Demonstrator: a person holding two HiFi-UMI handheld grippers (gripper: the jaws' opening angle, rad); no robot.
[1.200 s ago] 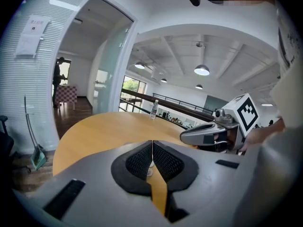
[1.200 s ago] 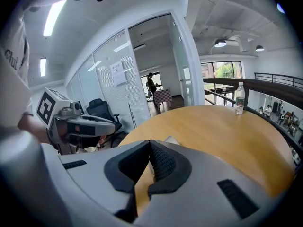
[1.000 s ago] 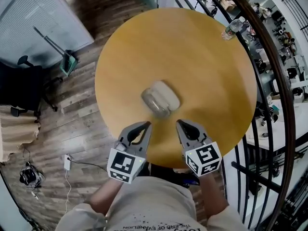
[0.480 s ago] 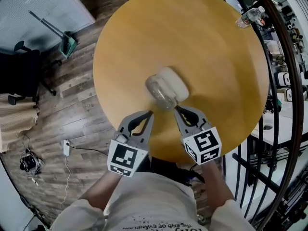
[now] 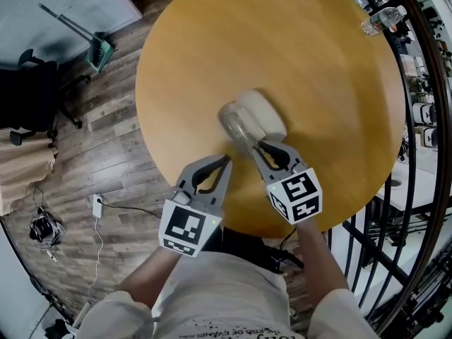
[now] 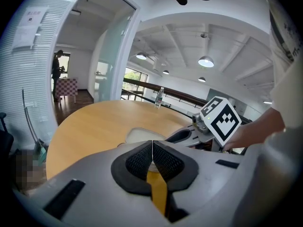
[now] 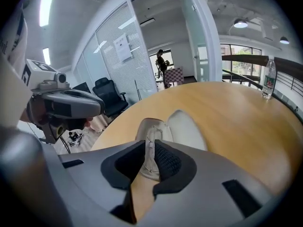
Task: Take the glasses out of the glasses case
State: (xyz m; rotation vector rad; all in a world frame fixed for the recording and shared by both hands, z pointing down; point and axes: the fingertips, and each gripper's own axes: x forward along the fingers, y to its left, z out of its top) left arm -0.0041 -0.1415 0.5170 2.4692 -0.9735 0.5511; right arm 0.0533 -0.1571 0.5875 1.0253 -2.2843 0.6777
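An open pale glasses case lies on the round wooden table, with its lid folded back beyond the tray. Thin wire-framed glasses rest in the tray. My right gripper is at the tray's near end. In the right gripper view its jaws are closed to a narrow gap with the wire frame in it. My left gripper hovers just left of the right one, shut and empty, short of the case; its pads meet in a line.
A clear water bottle stands at the table's far right edge. A dark curved railing runs close along the right. An office chair and a power strip are on the wood floor to the left.
Both grippers have moved forward towards the case. The right gripper's tips went from just short of the case to its near end, onto the glasses.
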